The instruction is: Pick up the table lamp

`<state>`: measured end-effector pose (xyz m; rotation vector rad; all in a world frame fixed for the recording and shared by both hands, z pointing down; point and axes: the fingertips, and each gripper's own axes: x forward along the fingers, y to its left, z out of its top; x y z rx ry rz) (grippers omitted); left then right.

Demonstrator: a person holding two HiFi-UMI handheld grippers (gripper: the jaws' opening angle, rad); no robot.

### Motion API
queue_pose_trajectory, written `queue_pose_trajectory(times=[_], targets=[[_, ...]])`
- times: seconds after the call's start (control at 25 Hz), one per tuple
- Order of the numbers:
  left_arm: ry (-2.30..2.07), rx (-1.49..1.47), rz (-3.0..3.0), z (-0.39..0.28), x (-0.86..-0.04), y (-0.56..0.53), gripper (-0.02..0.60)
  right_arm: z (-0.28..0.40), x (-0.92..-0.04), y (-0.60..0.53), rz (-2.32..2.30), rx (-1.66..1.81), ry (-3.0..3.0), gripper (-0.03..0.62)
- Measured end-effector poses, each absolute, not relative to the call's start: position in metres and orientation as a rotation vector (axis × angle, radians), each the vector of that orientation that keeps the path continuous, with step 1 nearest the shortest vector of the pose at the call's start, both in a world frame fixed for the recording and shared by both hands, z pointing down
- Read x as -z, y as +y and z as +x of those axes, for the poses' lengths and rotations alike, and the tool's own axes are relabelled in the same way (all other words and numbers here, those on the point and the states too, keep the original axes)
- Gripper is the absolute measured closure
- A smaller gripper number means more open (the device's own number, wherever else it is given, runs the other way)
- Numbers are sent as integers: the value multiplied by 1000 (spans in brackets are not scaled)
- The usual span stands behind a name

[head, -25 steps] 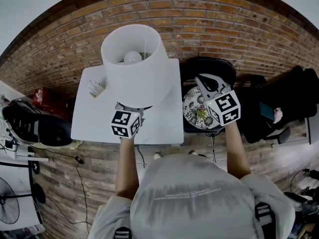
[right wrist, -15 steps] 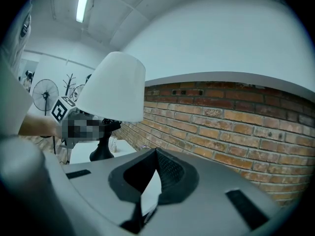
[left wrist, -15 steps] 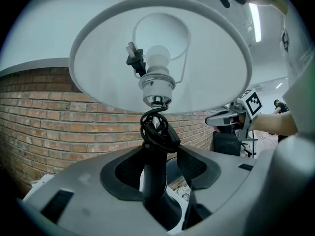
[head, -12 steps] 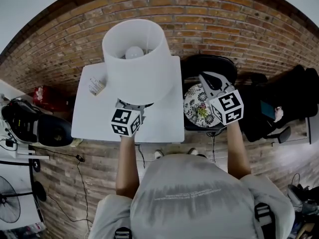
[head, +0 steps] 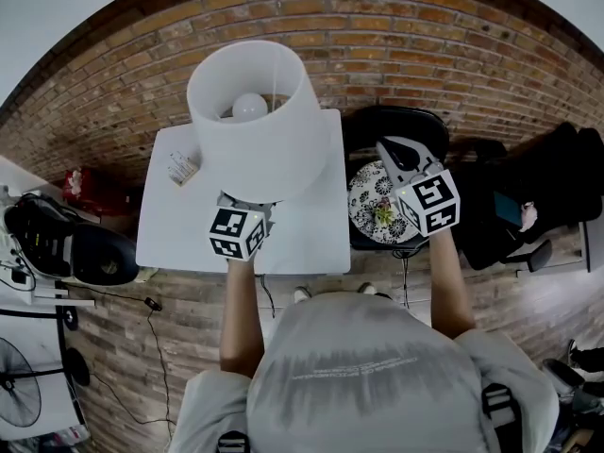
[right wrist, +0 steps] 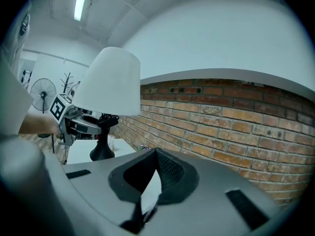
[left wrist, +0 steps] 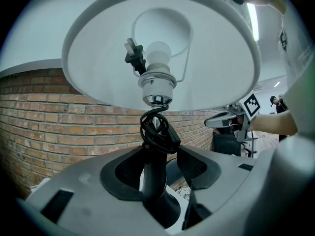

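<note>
The left gripper's (left wrist: 161, 151) jaws stand spread either side of the slim black stem (left wrist: 153, 181) of a white-shaded table lamp (head: 253, 125) — a gap shows beside the right-hand pad. The lamp's round black base (right wrist: 102, 154) sits on a white square table (head: 302, 229) beside a red brick wall (head: 425, 36). The right gripper (right wrist: 155, 154), tips pressed together, hovers off the table's right edge — above a floral-patterned round seat (head: 366, 206).

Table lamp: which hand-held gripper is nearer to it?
Left. The left hand-held gripper has the black stem of the table lamp between its open jaws. The right hand-held gripper is away to the side, past the white table, over a patterned seat.
</note>
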<state>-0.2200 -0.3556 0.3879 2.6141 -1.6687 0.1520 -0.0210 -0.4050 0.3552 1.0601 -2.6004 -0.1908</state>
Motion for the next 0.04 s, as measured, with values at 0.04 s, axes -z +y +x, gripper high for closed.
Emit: queue_pose_trajectory(times=[0.04], targets=[[-1669, -153, 2614, -221, -388, -356, 370, -21, -356, -406, 1059, 189, -2599, 594]])
